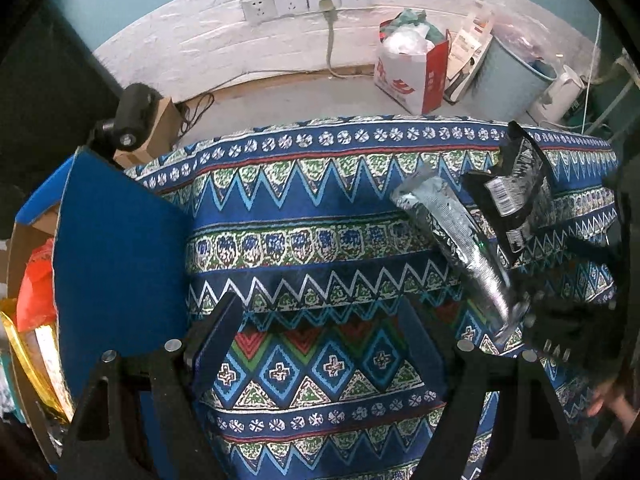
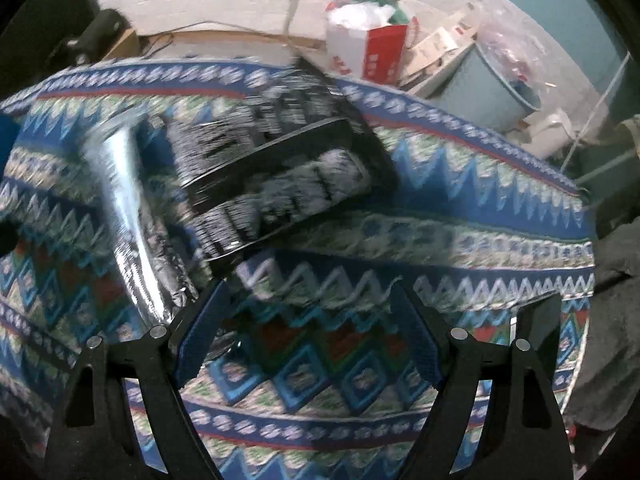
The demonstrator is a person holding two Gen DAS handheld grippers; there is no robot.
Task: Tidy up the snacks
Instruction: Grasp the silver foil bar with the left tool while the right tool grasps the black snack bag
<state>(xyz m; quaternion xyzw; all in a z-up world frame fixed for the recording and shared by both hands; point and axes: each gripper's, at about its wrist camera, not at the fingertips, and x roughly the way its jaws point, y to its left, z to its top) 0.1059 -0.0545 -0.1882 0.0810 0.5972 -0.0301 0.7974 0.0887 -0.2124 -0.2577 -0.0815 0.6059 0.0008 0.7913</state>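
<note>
The left gripper point(image 1: 316, 344) stands wide open with nothing between its jaws; only the patterned tablecloth point(image 1: 300, 216) shows in the gap. It points steeply down at the near middle of the table, well apart from any packet, so it probably waits as the free gripper beside the box. The right gripper point(image 2: 308, 320) is likewise wide open and holds nothing; its left finger point(image 2: 200, 320) sits just beside the near end of the silver packet point(image 2: 132, 224), though contact cannot be confirmed because the right wrist view is blurred. This placement suggests an approach to a pick, with the jaws held wide to straddle a packet. The snacks lie together toward the right far corner of the table. The silver packet is long, narrow and foil-bright, with crimped ends, and lies slantwise from the far side toward the near right edge. The black packets point(image 1: 516, 192) are glossy with white print and barcode labels, and are piled loosely against its far side, one overlapping another. At the left edge of the table stands an open blue box point(image 1: 120, 248) with its flap raised; red and gold wrappers point(image 1: 36, 312) are visible inside, which suggests it is the destination. The packets on the cloth are not yet sorted.
</note>
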